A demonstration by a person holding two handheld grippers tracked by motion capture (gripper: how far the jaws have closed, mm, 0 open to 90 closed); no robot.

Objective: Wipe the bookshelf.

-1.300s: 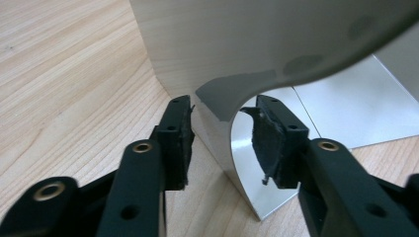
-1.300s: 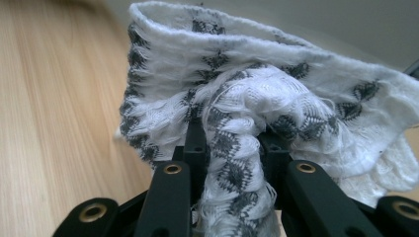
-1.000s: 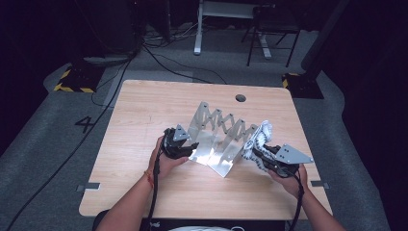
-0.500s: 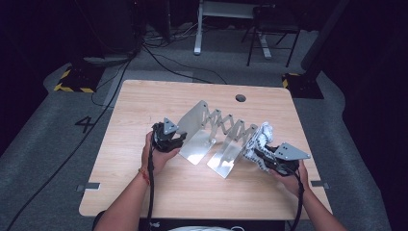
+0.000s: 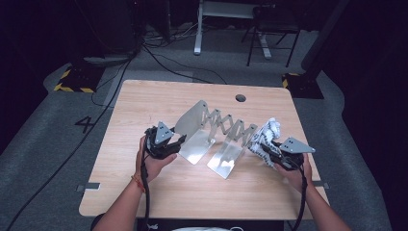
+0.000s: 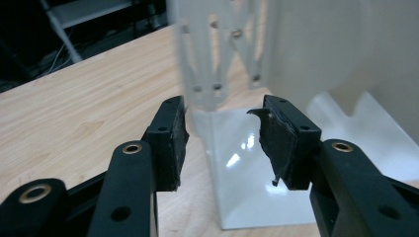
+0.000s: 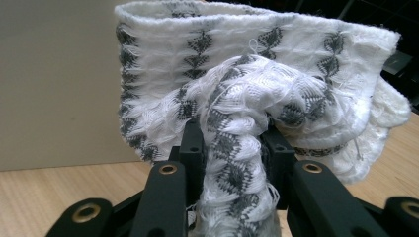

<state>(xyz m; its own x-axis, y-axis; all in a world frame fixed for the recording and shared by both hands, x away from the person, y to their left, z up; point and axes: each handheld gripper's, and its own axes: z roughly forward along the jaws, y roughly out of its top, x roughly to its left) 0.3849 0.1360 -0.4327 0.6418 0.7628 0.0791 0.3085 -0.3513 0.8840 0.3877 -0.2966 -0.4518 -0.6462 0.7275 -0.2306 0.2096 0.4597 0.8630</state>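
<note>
The left gripper (image 5: pixel 179 140) now sits back from the metal folding rack (image 5: pixel 219 137), jaws apart and clear of its left panel. The rack stands stretched wider across the table (image 5: pixel 144 103) than a second ago, its left panel further left.

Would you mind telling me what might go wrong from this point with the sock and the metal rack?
1. The right gripper pinches only a bunched fold of the knitted sock, so the fabric may slip free or snag on the rack's scissor links.
2. The left gripper is open beside the rack's near end plate, not clamping it, so the rack may slide or tip if the sock is pushed against it.
</note>
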